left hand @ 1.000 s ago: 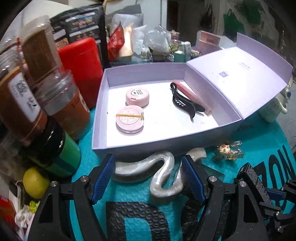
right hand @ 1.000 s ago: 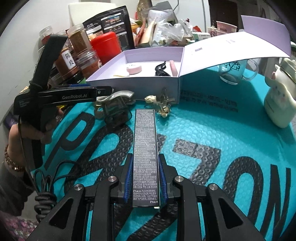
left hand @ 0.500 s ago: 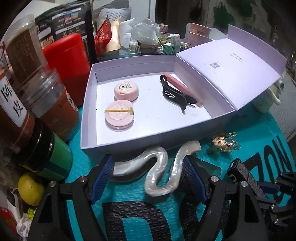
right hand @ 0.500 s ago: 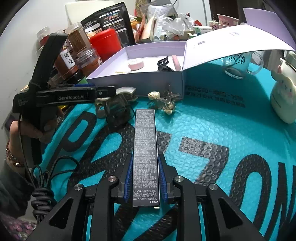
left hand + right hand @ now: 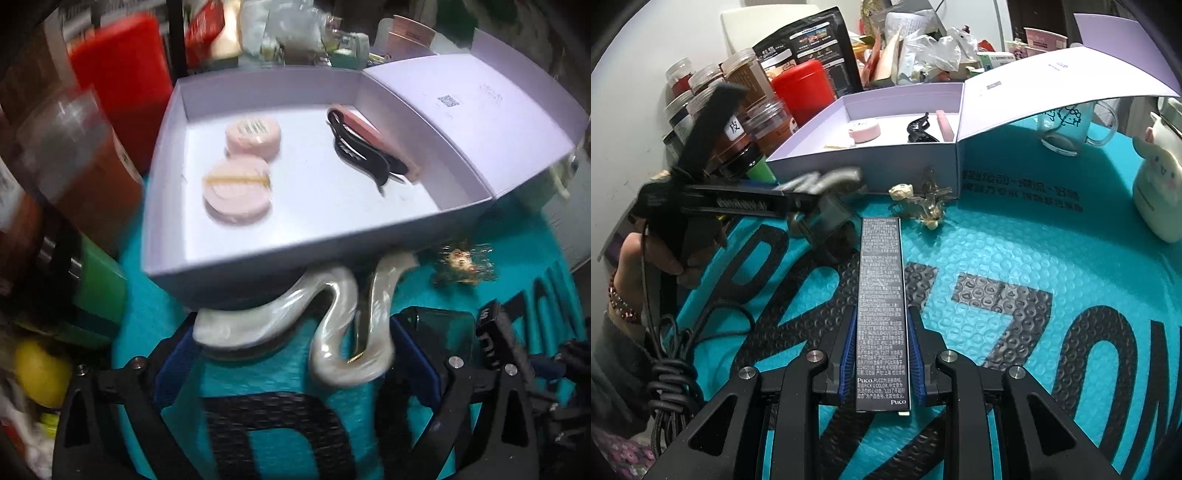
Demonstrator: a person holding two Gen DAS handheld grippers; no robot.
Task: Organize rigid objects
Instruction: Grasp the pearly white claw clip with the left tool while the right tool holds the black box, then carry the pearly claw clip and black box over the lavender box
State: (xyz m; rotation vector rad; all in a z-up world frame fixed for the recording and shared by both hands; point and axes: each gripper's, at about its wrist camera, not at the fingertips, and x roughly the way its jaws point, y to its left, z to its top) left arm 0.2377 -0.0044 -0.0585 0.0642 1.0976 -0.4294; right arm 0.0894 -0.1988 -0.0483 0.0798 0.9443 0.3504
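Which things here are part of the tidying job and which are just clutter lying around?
Part of the job:
- lilac box holding two pink compacts and a black hair clip
- pearly wavy hair clip between the opening left gripper
- black carton in the right gripper
- gold charm

Just lying about:
- red canister
- spice jars
- glass mug
- cream figurine

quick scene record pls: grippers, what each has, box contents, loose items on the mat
left gripper: jaws opening, pearly wavy hair clip between them, pads off it
right gripper: shut on black carton
box: open, lid folded back
in box: two pink compacts, black hair claw, pink bar
loose on mat: gold clip, by the box front wall
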